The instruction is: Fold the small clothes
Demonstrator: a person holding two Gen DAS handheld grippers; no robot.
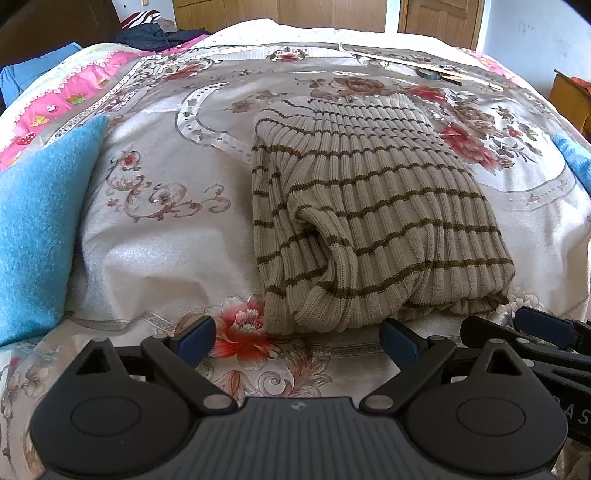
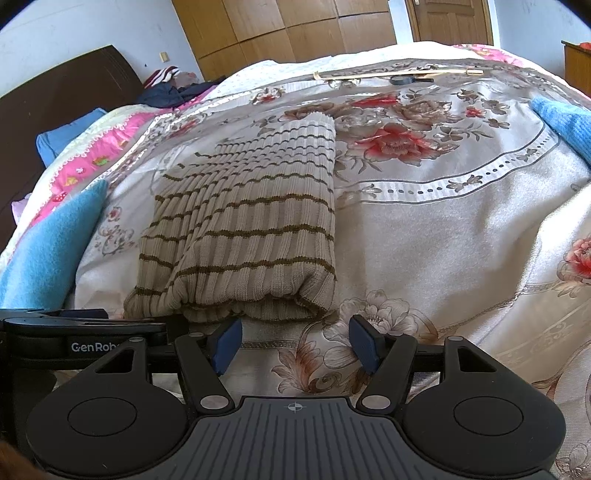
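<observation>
The folded striped sweater (image 1: 369, 218) lies mid-bed on the floral quilt (image 1: 155, 236), both grippers, left (image 1: 299, 341) and right (image 2: 295, 343), spread empty at its 6 o'clock edge, blue cloth (image 1: 40, 236) at 9, wardrobe (image 2: 288, 29) at 12.

So the folded sweater (image 1: 369, 221) sits on the bedspread (image 1: 155, 251), pretty much mid-bed. Both grippers are just in front of its near edge, left gripper (image 1: 299, 338) beside the right gripper (image 2: 295, 345), not touching it. One towel (image 1: 40, 229) lies off to its left, another towel (image 2: 565, 122) well off to the right. A long stick (image 2: 399, 75) lies behind it, near the far edge.
</observation>
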